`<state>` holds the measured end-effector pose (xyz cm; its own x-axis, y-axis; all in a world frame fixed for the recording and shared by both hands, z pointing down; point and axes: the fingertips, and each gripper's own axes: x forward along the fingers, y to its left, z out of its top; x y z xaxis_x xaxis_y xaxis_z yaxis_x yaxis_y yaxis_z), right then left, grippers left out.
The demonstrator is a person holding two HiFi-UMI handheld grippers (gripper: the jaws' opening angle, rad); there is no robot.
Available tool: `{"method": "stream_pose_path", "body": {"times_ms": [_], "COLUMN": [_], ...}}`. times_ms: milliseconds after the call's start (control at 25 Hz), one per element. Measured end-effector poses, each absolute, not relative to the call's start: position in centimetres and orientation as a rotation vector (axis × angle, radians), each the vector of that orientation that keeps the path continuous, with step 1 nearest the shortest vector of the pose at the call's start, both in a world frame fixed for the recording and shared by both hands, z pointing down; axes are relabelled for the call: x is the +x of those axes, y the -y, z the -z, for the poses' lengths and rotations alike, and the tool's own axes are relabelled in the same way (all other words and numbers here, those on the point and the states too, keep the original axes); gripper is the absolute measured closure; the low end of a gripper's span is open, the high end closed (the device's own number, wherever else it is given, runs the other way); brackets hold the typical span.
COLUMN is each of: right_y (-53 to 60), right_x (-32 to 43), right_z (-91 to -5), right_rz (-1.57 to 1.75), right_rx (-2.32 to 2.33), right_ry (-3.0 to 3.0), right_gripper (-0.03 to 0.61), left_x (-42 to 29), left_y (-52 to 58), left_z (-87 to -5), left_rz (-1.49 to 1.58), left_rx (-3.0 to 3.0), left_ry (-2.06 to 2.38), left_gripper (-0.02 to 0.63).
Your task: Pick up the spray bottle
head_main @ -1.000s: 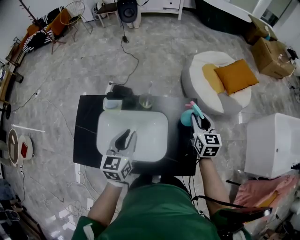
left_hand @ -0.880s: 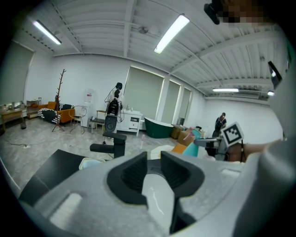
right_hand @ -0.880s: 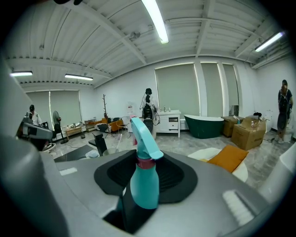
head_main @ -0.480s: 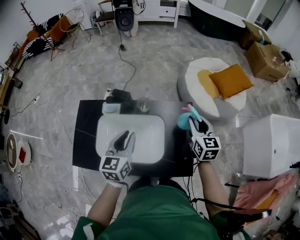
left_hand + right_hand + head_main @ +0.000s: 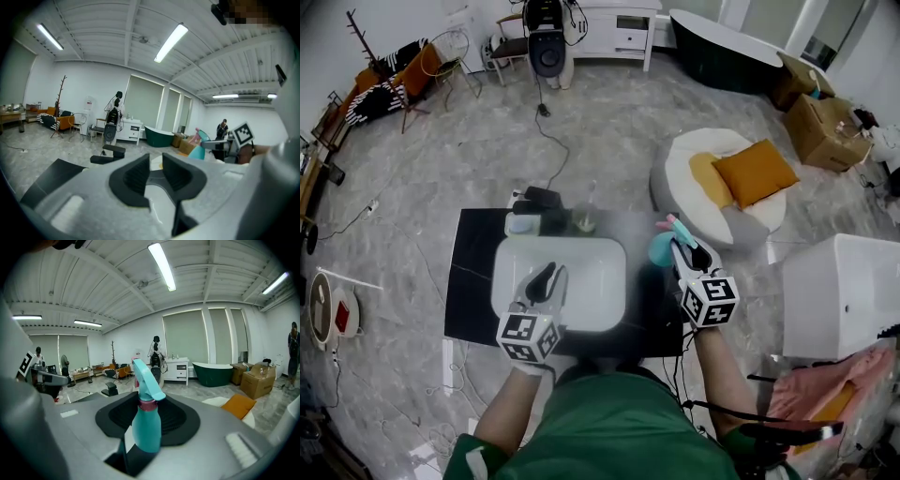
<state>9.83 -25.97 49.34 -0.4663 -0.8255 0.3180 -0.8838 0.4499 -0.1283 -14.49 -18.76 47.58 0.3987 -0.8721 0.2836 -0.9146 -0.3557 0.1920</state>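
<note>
A teal spray bottle (image 5: 661, 247) with a pink collar and teal trigger head is held upright in my right gripper (image 5: 686, 251), over the right end of the black countertop (image 5: 472, 274). In the right gripper view the bottle (image 5: 146, 423) stands between the jaws of the right gripper (image 5: 147, 414), which is shut on its body. My left gripper (image 5: 547, 278) hovers over the white sink basin (image 5: 508, 255). Its pads (image 5: 137, 174) stand a little apart with nothing between them. From the left gripper view the bottle (image 5: 198, 150) shows small at the right.
A faucet (image 5: 587, 212) and dark items (image 5: 534, 199) stand behind the basin. A white beanbag (image 5: 720, 202) with an orange cushion (image 5: 756, 172) lies on the floor to the right. A white box (image 5: 839, 295) sits near my right arm. Cables cross the marble floor.
Both grippers have risen a little. The right one has lifted the spray bottle with it; the left one stays over the basin.
</note>
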Motion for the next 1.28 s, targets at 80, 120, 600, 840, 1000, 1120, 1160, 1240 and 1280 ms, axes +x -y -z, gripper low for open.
{"method": "stream_pose_path", "body": {"times_ms": [80, 120, 600, 840, 1000, 1120, 1160, 1240, 1280], "right_y": [25.7, 25.5, 23.9, 23.1, 22.6, 22.6, 22.5, 22.3, 22.2], "right_x": [9.6, 9.5, 9.9, 10.3, 10.9, 11.1, 11.1, 11.0, 11.0], "right_z": [-48.5, -48.1, -43.4, -40.2, -38.2, -36.7, -36.2, -35.5, -35.2], "right_rz": [-0.397, -0.391, -0.289, -0.233, -0.196, -0.163, -0.15, -0.133, -0.126], "right_rx": [1.486, 1.484, 1.542, 1.575, 1.616, 1.635, 1.637, 1.633, 1.629], "right_ry": [2.502, 2.508, 2.556, 2.593, 2.61, 2.634, 2.645, 2.668, 2.68], "right_gripper": [0.445, 0.445, 0.445, 0.445, 0.445, 0.445, 0.445, 0.445, 0.446], "left_x": [-14.7, -14.9, -15.0, -14.9, -14.9, -14.9, -14.9, -14.9, -14.9], "left_y": [18.6, 18.6, 18.5, 18.5, 18.6, 19.1, 19.2, 19.4, 19.4], "left_z": [-47.0, -46.8, -44.8, -43.4, -42.9, -42.6, -42.4, -42.2, -42.1], "left_rz": [-0.178, -0.172, -0.117, -0.091, -0.077, -0.066, -0.062, -0.055, -0.051], "left_rx": [2.348, 2.35, 2.391, 2.417, 2.426, 2.431, 2.433, 2.437, 2.438], "left_ry": [1.564, 1.568, 1.576, 1.572, 1.571, 1.571, 1.571, 1.571, 1.571], "left_gripper": [0.531, 0.532, 0.534, 0.535, 0.536, 0.537, 0.537, 0.538, 0.538]}}
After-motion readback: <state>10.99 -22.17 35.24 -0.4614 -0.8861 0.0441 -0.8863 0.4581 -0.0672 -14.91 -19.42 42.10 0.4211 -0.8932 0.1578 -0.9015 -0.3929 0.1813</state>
